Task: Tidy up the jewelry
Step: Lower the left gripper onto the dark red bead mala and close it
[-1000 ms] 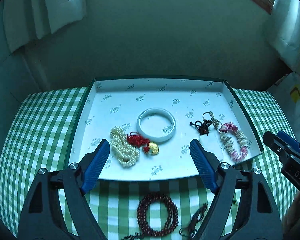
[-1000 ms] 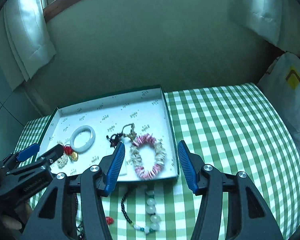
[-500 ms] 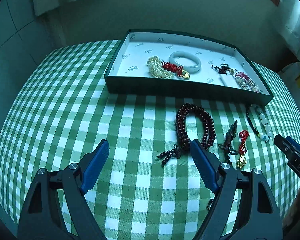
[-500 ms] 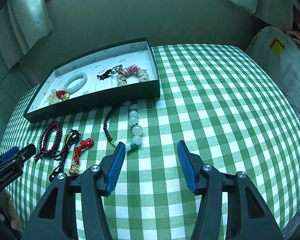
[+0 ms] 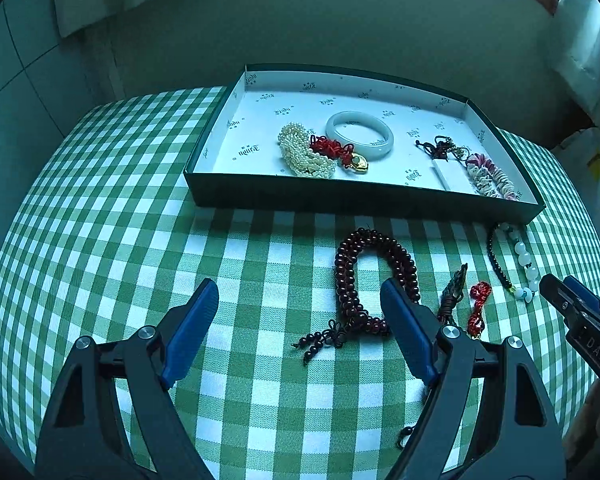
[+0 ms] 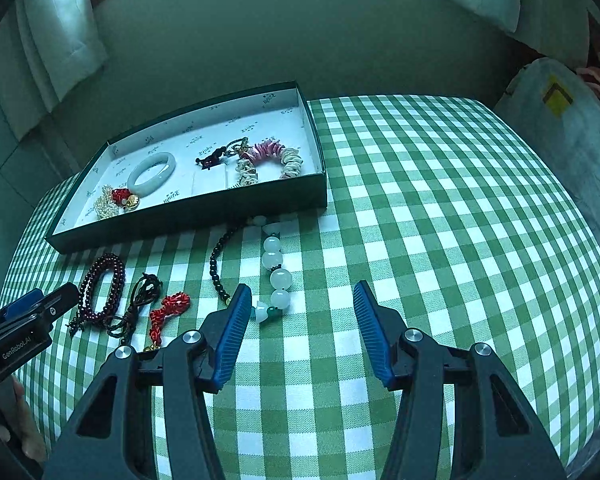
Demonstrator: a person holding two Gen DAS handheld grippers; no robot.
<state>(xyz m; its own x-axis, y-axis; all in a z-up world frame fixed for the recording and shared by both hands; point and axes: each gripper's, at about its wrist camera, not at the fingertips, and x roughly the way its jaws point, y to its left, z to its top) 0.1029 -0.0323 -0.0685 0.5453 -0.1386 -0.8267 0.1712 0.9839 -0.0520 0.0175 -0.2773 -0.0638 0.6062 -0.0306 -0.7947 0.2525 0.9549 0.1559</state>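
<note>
Both empty, the left gripper (image 5: 300, 328) is gaping beside the dark red bead bracelet (image 5: 370, 280) while the right gripper (image 6: 300, 328) is hovering parted near the white bead strand (image 6: 274, 268) (likely lining up pickups for the box (image 5: 340, 196)).

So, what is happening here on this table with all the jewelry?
A person holds two grippers above a green checked tablecloth and is sorting jewelry into a dark green box with a white lining. Both the left gripper and the right gripper are open and hold nothing. A white bangle and a pearl strand lie in the box. A dark red bead bracelet and a string of black and white beads lie on the cloth.
</note>
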